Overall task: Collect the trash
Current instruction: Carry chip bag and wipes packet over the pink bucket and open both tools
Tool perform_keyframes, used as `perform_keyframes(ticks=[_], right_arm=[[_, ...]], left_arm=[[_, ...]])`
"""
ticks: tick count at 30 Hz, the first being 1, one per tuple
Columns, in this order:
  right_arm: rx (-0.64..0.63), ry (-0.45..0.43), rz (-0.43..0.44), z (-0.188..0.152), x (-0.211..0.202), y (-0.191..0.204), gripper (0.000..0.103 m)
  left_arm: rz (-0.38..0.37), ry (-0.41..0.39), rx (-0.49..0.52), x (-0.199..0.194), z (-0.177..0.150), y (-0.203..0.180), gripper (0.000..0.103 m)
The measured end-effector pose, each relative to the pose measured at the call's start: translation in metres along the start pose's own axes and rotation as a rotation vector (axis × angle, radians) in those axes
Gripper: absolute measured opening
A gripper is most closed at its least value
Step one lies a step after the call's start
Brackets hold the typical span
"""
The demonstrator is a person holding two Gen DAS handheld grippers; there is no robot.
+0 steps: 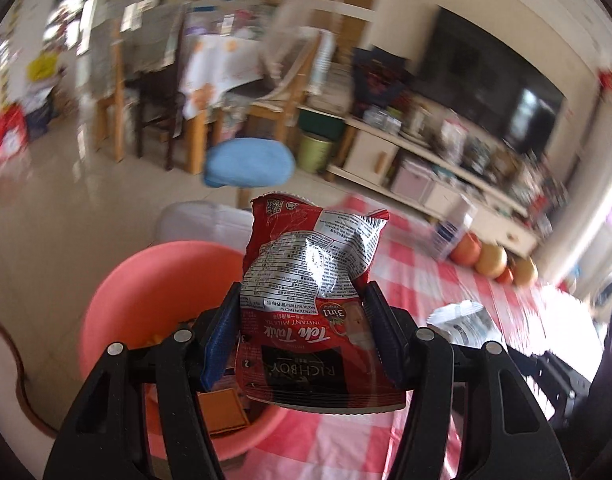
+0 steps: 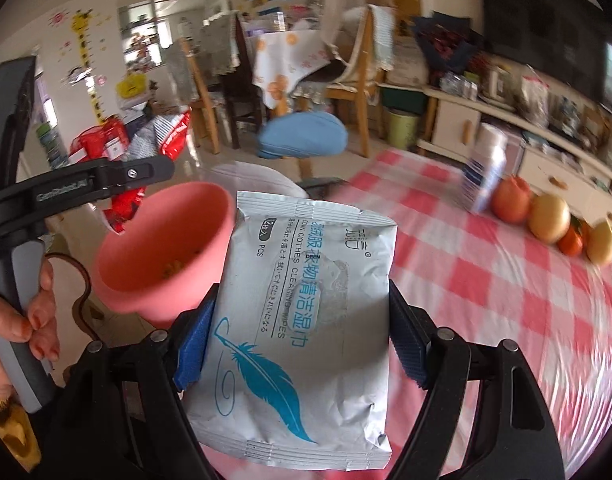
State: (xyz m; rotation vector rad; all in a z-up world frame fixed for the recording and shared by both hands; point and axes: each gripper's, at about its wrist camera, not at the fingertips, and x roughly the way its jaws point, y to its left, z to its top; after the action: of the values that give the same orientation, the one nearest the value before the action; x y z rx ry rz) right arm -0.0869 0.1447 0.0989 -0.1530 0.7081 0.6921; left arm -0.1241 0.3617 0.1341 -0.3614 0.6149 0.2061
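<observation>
Black gripper linkages fill the bottom of both wrist views. Left gripper (image 1: 302, 320): blue pads pressed on either side of a crumpled red milk-tea sachet (image 1: 313, 280), held upright. Right gripper (image 2: 302, 328): set wider, pads clamped on the edges of a flat grey wet-wipes pack (image 2: 306, 320) with a blue feather print.

Largest to smallest:
- Table with red-and-white checked cloth (image 2: 485, 280), running off to the right.
- Pink basin (image 1: 146, 280) at the table's left edge, serving as the trash bin. Orange-brown scraps and some yellow bits lie in its bottom. In the left view the sachet sits directly over the basin's near rim; in the right view the wipes pack is just beside the basin (image 2: 166, 256), to its right.
- Row of fruit (image 2: 545, 216) near the far table edge; a white-and-blue container (image 2: 485, 172) beside it, blurred.
- A person's hand (image 2: 22, 320) on the left gripper's grey handle, at the right view's left margin.

Progress, judged: some trash already binned; two pieces lifted and at the basin, neither released yet. Remaining: open both claws over the basin. No other loose litter is visible on the cloth, though blur hides detail.
</observation>
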Motion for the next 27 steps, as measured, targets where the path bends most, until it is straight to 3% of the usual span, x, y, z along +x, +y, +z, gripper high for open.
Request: perform_keyframes(ticks=[3,11,18,23,27], right_arm=[[-0.042,-0.011,0.031,0.017,0.012,0.024,0.078],[-0.126,-0.025,0.110,0.052,0.050,0.084,0.078],[-0.177,-0.042,0.092,0.063,0.085,0.112,0.084],[-0.148,-0.038,0.077,0.057,0.090,0.103,0.090],[-0.107,-0.039,0.051,0.047,0.082,0.086,0.091]], left_arm=[[0.041,-0.007,-0.081,0.000,0.004,0.028,0.061],[0.062,0.009,-0.289,0.010,0.007,0.093,0.062],[0.066,0.030,-0.449,0.021,-0.001,0.137,0.069],[0.099,0.011,-0.407,0.020,0.000,0.132,0.088],[0.139,-0.045,-0.322,0.011,0.008,0.113,0.093]])
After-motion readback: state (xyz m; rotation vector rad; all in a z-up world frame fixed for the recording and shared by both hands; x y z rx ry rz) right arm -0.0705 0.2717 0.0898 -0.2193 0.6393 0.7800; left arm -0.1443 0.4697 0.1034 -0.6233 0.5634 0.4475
